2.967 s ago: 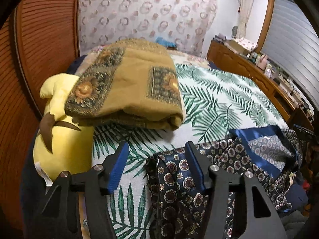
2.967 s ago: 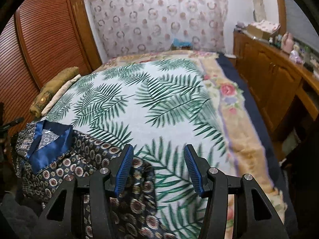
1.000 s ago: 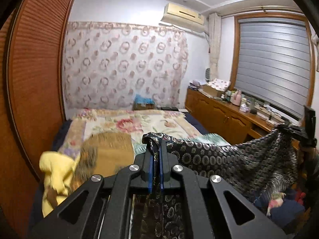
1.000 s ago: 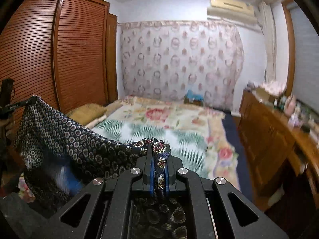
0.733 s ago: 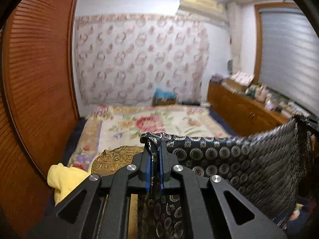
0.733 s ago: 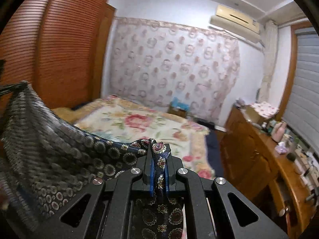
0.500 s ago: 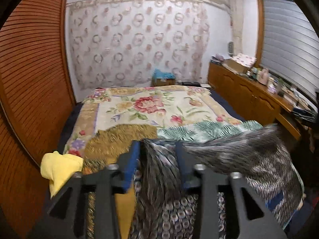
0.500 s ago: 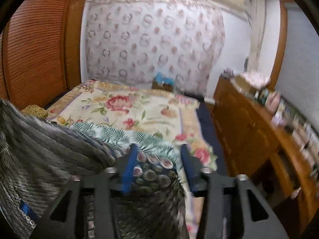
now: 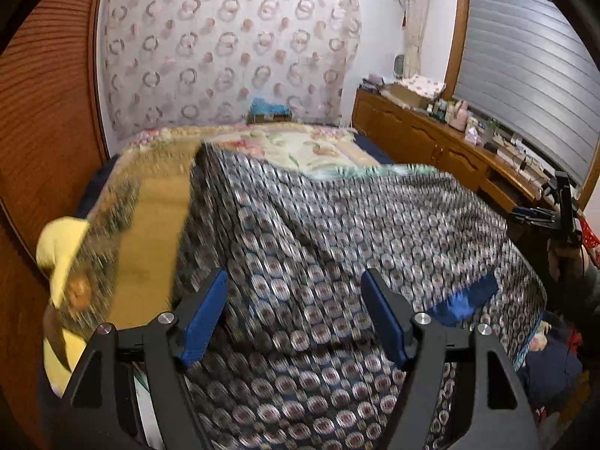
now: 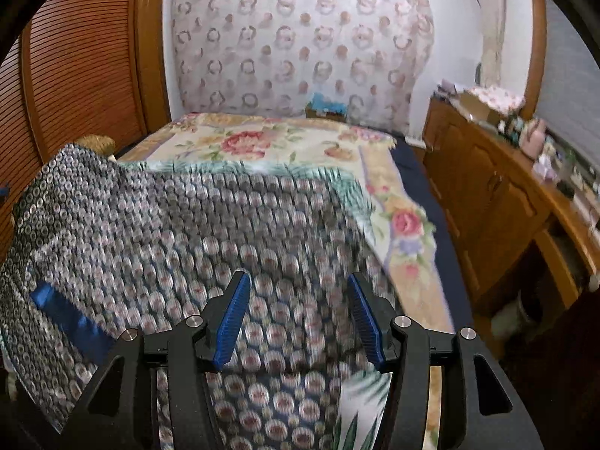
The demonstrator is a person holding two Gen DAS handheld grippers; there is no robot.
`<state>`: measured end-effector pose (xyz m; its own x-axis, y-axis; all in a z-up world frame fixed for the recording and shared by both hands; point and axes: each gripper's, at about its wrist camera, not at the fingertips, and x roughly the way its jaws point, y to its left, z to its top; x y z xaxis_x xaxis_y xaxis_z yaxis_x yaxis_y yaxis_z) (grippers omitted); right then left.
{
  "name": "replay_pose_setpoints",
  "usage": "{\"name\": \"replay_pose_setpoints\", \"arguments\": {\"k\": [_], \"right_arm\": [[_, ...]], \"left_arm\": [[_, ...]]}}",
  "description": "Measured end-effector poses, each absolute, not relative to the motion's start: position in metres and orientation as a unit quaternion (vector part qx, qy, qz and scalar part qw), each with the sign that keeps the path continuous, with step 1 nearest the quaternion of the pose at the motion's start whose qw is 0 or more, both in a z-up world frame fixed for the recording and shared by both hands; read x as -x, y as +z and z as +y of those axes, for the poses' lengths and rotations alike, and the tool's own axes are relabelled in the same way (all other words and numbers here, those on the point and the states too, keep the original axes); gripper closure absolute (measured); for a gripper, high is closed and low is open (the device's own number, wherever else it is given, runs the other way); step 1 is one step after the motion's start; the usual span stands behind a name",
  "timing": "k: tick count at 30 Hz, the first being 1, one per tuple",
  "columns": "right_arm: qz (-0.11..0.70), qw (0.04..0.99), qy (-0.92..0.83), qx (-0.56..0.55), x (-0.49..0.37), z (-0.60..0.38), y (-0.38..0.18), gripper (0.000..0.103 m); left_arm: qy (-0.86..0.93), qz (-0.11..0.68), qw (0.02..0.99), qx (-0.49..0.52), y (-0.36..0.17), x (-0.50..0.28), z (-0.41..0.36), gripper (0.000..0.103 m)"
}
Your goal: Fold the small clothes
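A dark garment [image 9: 318,243] printed with round medallions, with a blue trim [image 9: 465,296], lies spread and motion-blurred over the bed. My left gripper [image 9: 296,281] hovers just above its near part. Its jaws are opening, and the blue pads [image 9: 204,318] stand wide apart with cloth below them but none pinched. In the right wrist view the same garment [image 10: 180,232] covers the bed's near left, its blue trim [image 10: 71,318] at the left. My right gripper [image 10: 299,281] is open over the garment's near right edge and grips nothing.
The bed [image 10: 262,142] has a floral and palm-leaf cover. A folded ochre blanket [image 9: 150,225] and a yellow plush toy [image 9: 62,247] lie at its left, by the wooden wardrobe [image 9: 45,112]. A cluttered wooden dresser [image 10: 487,187] lines the right wall.
A second ago both grippers were shut on the garment's top edge, holding it up stretched. Both have since opened and lowered, and the cloth has dropped onto the bed.
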<state>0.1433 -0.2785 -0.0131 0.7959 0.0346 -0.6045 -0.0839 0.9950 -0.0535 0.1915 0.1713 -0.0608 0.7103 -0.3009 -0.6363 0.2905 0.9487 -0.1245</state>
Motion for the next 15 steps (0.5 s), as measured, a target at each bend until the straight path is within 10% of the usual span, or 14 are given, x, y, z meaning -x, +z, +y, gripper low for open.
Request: {"name": "replay_pose_setpoints", "arguments": {"k": [15], "right_arm": [[0.354, 0.934, -0.030, -0.047, -0.182, -0.335, -0.032, 0.047]], "left_arm": [[-0.169, 0.392, 0.904, -0.020, -0.118, -0.191, 0.127, 0.029]]}}
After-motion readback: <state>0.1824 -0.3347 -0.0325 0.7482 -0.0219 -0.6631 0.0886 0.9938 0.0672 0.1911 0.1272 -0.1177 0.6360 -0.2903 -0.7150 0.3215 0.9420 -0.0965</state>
